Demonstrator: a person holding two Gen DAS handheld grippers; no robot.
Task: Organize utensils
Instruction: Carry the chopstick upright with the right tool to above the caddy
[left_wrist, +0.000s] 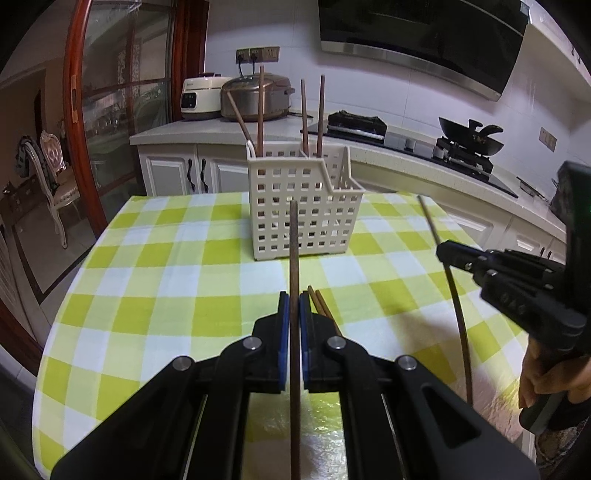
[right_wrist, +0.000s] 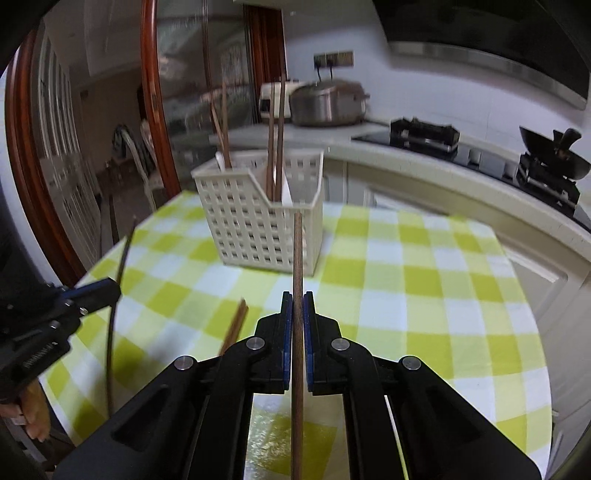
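A white perforated utensil basket (left_wrist: 295, 206) stands on the checked table with several brown chopsticks (left_wrist: 320, 110) upright in it; it also shows in the right wrist view (right_wrist: 258, 221). My left gripper (left_wrist: 294, 295) is shut on a brown chopstick (left_wrist: 294, 251) that points up toward the basket. My right gripper (right_wrist: 297, 297) is shut on another brown chopstick (right_wrist: 297, 251), short of the basket. The right gripper shows in the left wrist view (left_wrist: 443, 251), its chopstick (left_wrist: 432, 225) slanting up. Two loose chopsticks (left_wrist: 319, 301) lie on the cloth by the left fingers.
The round table has a green and white checked cloth (left_wrist: 166, 295). Behind it runs a kitchen counter (left_wrist: 207, 129) with two rice cookers (left_wrist: 255, 98) and a stove with a wok (left_wrist: 472, 136). A glass door with a wooden frame (left_wrist: 74, 129) is at left.
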